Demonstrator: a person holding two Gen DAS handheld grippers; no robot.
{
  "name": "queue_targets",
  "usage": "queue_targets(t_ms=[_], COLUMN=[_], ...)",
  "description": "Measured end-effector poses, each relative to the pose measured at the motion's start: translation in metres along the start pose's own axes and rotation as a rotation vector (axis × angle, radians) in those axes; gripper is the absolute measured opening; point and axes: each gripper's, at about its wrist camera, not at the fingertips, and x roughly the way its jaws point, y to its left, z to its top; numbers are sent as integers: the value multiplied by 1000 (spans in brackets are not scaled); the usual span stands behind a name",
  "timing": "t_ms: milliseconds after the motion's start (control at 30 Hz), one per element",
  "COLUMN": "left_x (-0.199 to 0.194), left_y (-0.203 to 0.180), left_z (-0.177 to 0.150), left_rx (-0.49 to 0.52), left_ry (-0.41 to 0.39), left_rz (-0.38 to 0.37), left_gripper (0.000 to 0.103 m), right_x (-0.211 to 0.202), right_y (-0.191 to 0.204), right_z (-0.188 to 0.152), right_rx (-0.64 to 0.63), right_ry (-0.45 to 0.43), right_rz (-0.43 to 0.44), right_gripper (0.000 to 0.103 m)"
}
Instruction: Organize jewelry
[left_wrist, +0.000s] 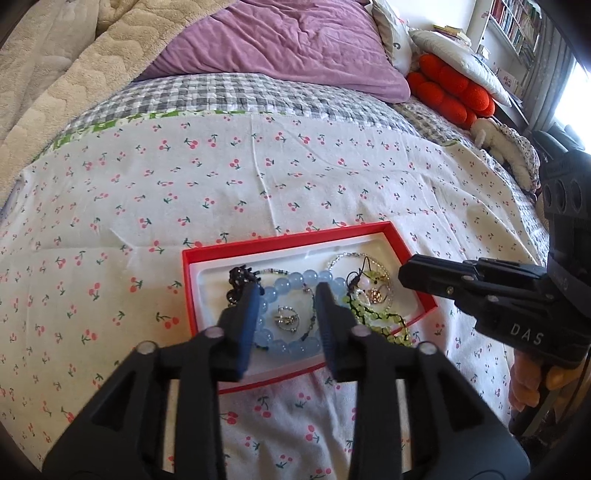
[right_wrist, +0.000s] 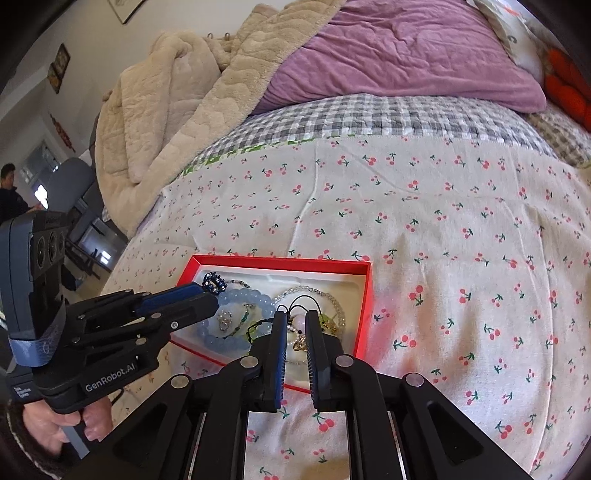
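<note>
Left wrist view: I had one red box (left_wrist: 190, 280) on the cherry-print sheet (left_wrist: 258, 177), holding one blue bead bracelet (left_wrist: 273, 295), one green bead bracelet (left_wrist: 384, 321), one clear bead strand (left_wrist: 354, 258). Left gripper (left_wrist: 286, 291) partly open, empty, over the blue one. Right gripper (right_wrist: 295, 319) narrowly apart, gripping nothing.

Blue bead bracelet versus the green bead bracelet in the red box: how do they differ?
The blue bead bracelet has big, smooth, pale blue beads in a neat open ring. The green bead bracelet has smaller yellow-green beads knotted on dark cord, lying tangled among other pieces. Both lie in the red box.
</note>
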Motion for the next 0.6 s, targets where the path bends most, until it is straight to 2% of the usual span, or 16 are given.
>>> queue_targets(t_ms=[67, 300, 467, 600], left_x=[-3, -19, -30, -38], left_y=[-2, -3, -4, -6], left_z=[-1, -8, -20, -31], left_rx=[11, 23, 24, 28], left_ry=[-1, -9, -10, -5], left_rz=[10, 53, 117, 170], left_gripper=[41, 70, 84, 89], right_x=[-3, -17, -27, -37], right_y=[0, 4, 2, 0], right_z=[0, -7, -15, -22], right_rx=[-4, -29, -22, 1], right_ry=[-6, -10, -11, -22], right_rz=[-7, -19, -32, -45], right_gripper=[11, 11, 12, 15])
